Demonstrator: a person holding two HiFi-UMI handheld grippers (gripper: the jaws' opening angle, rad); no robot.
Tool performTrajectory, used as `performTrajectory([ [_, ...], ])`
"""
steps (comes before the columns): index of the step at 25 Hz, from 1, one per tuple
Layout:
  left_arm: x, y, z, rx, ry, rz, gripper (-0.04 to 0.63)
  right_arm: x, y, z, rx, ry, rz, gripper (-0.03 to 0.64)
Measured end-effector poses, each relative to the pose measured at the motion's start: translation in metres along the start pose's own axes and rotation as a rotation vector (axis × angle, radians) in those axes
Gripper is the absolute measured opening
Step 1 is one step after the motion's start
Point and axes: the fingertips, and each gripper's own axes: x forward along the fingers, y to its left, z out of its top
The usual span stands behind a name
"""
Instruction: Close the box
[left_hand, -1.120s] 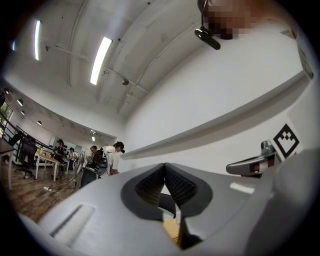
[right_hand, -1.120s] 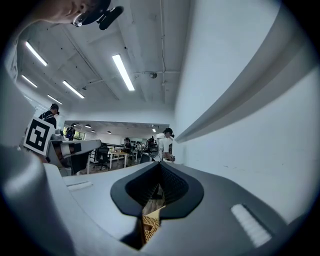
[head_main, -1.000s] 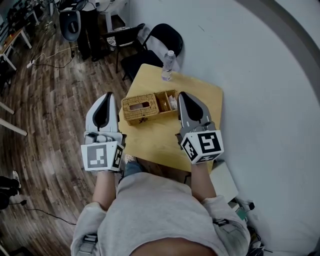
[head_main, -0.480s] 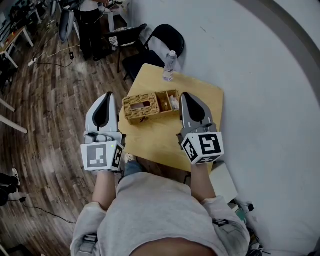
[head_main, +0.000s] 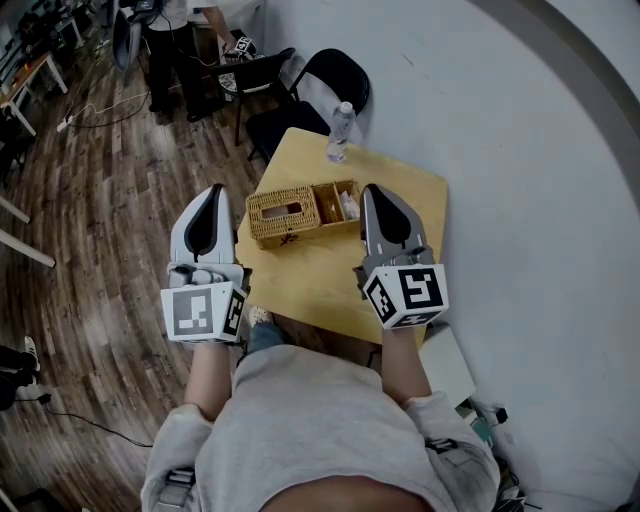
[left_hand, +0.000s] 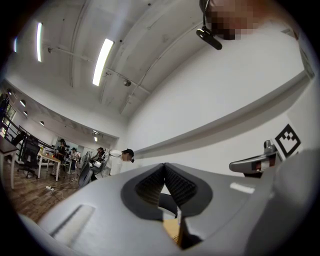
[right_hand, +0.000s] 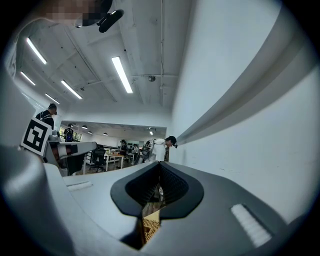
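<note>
Two closed tools: left tool (head_main: 214, 190), right tool (head_main: 372, 190); box (head_main: 282, 216) whole only overhead.

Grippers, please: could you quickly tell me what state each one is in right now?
Left gripper: closed, holding nothing.
Right gripper: closed, holding nothing.

left gripper (head_main: 213, 192) and right gripper (head_main: 369, 191) held out, jaws together.
</note>
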Motion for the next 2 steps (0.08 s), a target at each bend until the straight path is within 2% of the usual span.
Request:
performTrajectory([
  [2,0.0001,0.0009,-0.0001,-0.001,0.001,0.000,0.058,0.0004,0.0002,0.0000,0.000,0.001,-0.002,0.005],
])
